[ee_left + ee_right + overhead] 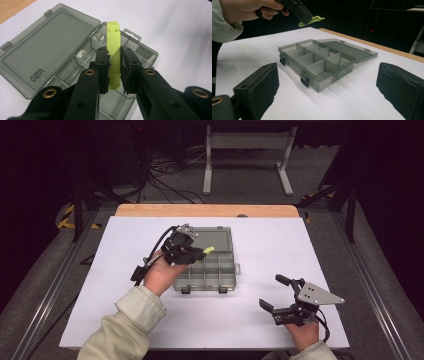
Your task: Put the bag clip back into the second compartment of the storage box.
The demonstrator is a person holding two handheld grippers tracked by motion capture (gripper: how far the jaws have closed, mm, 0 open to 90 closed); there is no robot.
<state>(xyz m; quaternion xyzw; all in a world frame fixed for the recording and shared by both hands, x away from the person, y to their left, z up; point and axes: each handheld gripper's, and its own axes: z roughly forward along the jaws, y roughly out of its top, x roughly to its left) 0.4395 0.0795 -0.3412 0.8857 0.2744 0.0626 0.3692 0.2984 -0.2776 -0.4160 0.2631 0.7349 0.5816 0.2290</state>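
Observation:
A smoky grey plastic organiser box lies open mid-table, its flat lid folded back toward the far side. Dividers split it into several small compartments. My left gripper hovers above the box, shut on a lime-green flat clip that pokes out past its pads. In the right gripper view that green clip hangs well above the box. My right gripper rests near the table's front right, jaws wide apart with nothing between them.
The white tabletop has bare room left, right and in front of the box. A wooden strip borders the far edge. Beyond it stand a metal frame and loose cables on the floor.

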